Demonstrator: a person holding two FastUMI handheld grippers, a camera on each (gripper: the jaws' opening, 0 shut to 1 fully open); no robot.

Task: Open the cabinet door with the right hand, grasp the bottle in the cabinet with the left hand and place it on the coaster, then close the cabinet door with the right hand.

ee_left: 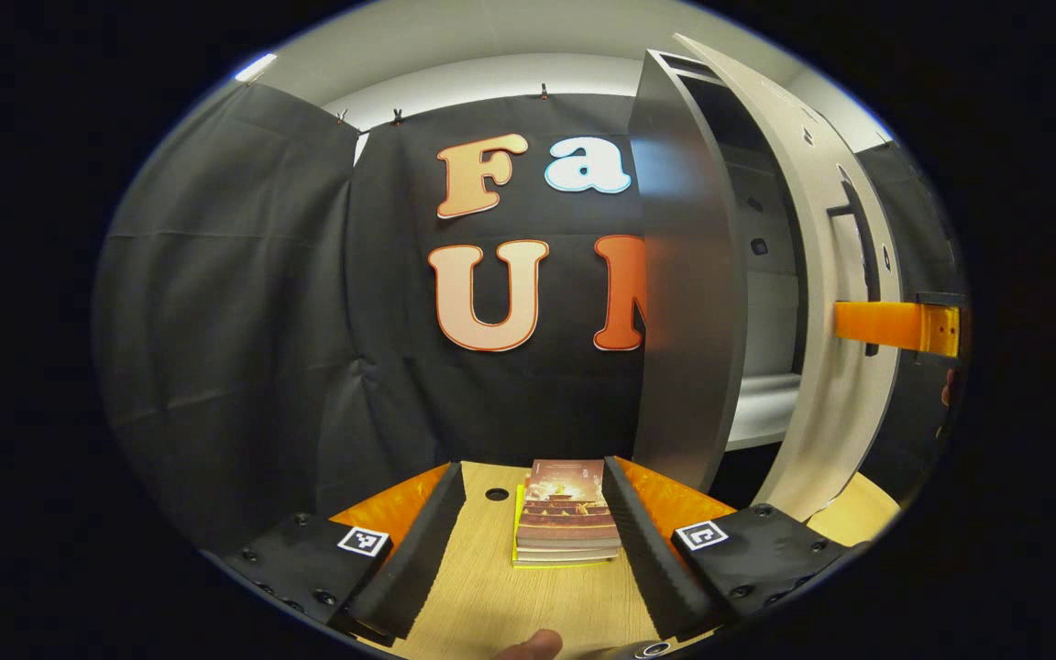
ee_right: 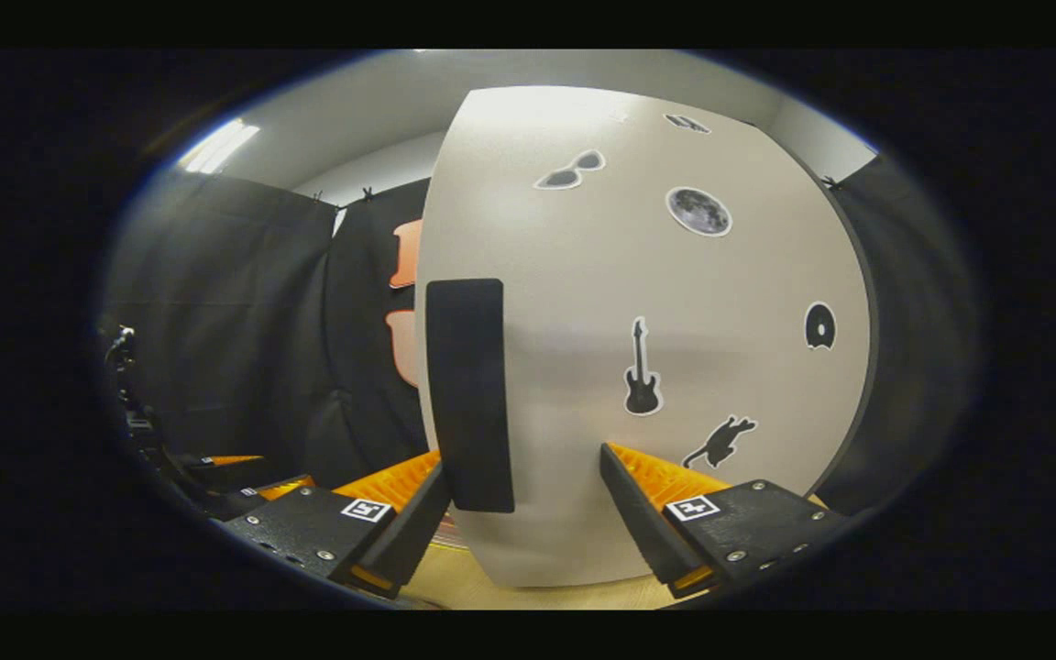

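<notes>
The cabinet door [ee_right: 656,348] stands part-open, its dark handle [ee_right: 468,394] between the spread jaws of the right tool [ee_right: 523,486], which grip nothing. In the left gripper view the left tool [ee_left: 533,532] hangs open over the counter [ee_left: 482,596], a stack of books [ee_left: 569,513] at twelve o'clock. The bottle and coaster cannot be made out. Risk: the right tool may slip off the handle and the door swing back, blocking the left tool's reach into the cabinet [ee_left: 766,302] at two o'clock.
</notes>
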